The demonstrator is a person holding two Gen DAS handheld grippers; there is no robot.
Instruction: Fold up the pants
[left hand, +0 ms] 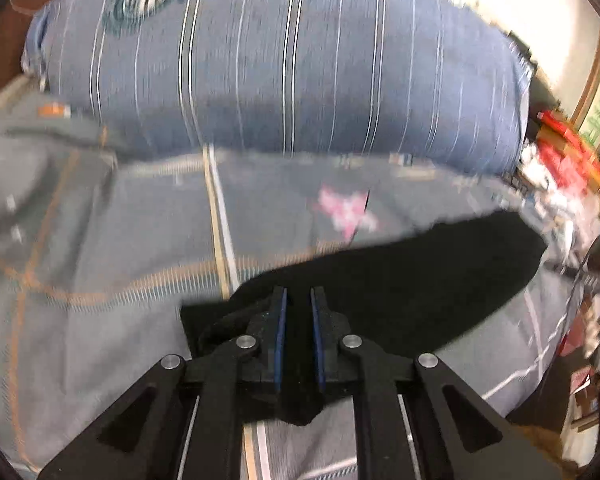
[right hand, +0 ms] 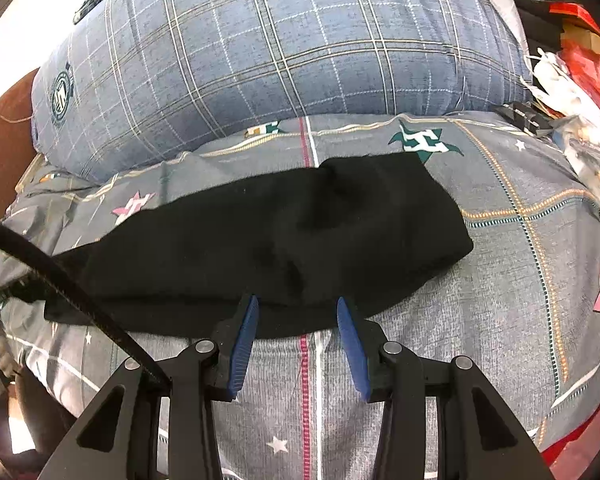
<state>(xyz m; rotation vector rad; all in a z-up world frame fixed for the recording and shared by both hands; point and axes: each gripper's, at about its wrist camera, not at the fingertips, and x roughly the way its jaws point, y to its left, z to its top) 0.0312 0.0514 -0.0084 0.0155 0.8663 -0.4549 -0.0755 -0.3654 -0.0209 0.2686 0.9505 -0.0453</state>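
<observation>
The black pants (right hand: pixel 280 232) lie folded in a long band across the grey patterned bed sheet (right hand: pixel 500 280). My right gripper (right hand: pixel 296 300) stands open, its blue-padded fingertips (right hand: pixel 253 308) at the near edge of the pants, and nothing is pinched between them. In the blurred left wrist view, my left gripper (left hand: pixel 299 292) is shut on a bunch of the pants (left hand: pixel 420 280) at their left end. Black cloth fills the narrow gap between its pads and hangs out below them. The rest of the pants stretches away to the right over the sheet (left hand: pixel 100 240).
A big blue plaid quilt (right hand: pixel 280 40) (left hand: pixel 280 60) lies bunched behind the pants. Red packages and plastic bags (right hand: pixel 588 60) (left hand: pixel 564 152) pile up at the bed's right edge. A black cable (right hand: pixel 60 272) crosses the left side of the right wrist view.
</observation>
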